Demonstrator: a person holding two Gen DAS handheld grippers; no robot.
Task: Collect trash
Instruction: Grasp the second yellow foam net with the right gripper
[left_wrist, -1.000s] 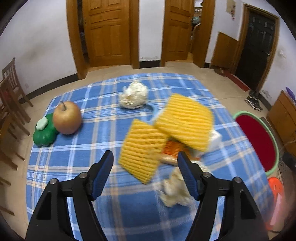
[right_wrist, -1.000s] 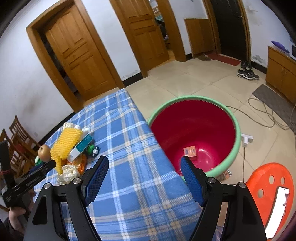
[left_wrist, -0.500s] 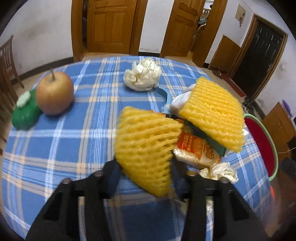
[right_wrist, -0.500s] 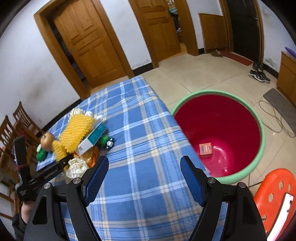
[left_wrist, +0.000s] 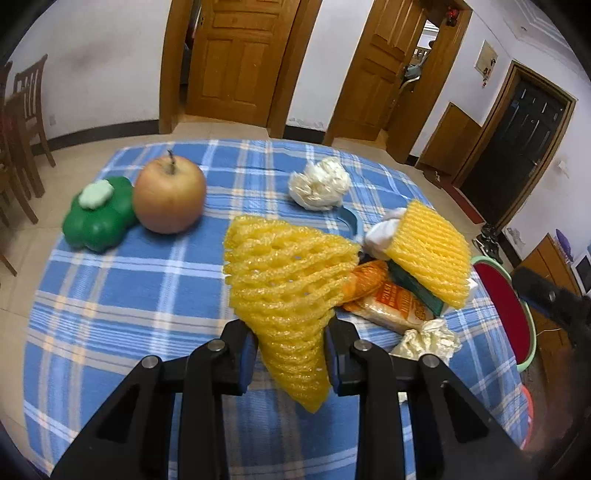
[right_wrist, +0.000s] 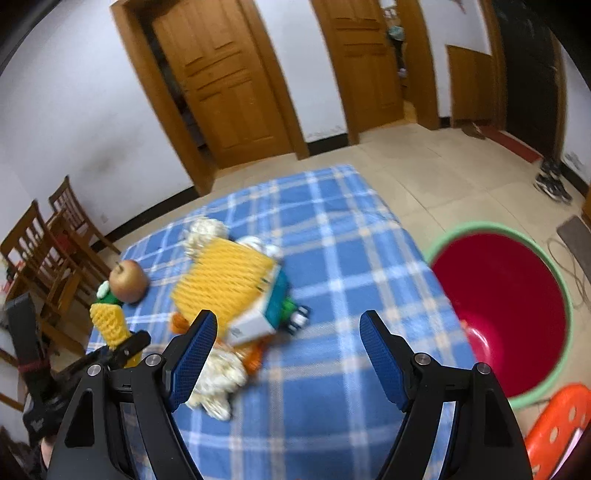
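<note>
Left gripper (left_wrist: 290, 356) clamped on a yellow foam net (left_wrist: 291, 280), lower end pinched between the blue pads, upper part fanning out above the fingers. Net held up over the blue checked tablecloth (left_wrist: 129, 295). Behind it a trash pile: second foam net (left_wrist: 430, 251) on top of a teal box (left_wrist: 415, 290), an orange snack wrapper (left_wrist: 388, 299) under them, a crumpled tissue (left_wrist: 428, 339) at the near edge just beside the wrapper. Another crumpled paper ball (left_wrist: 319, 183) farther back, apart from the pile. Apple (left_wrist: 169, 194) touching a green toy pepper (left_wrist: 98, 214) at the far left of the table.

Right gripper (right_wrist: 288, 350) spread wide, nothing between the fingers, hovering over the near part of the table, pointed at the pile; view blurred. Red basin with green rim (right_wrist: 517, 306) on the floor right of the table, orange stool (right_wrist: 557, 424) just beside it. Wooden chairs (right_wrist: 48, 251) at the left wall.
</note>
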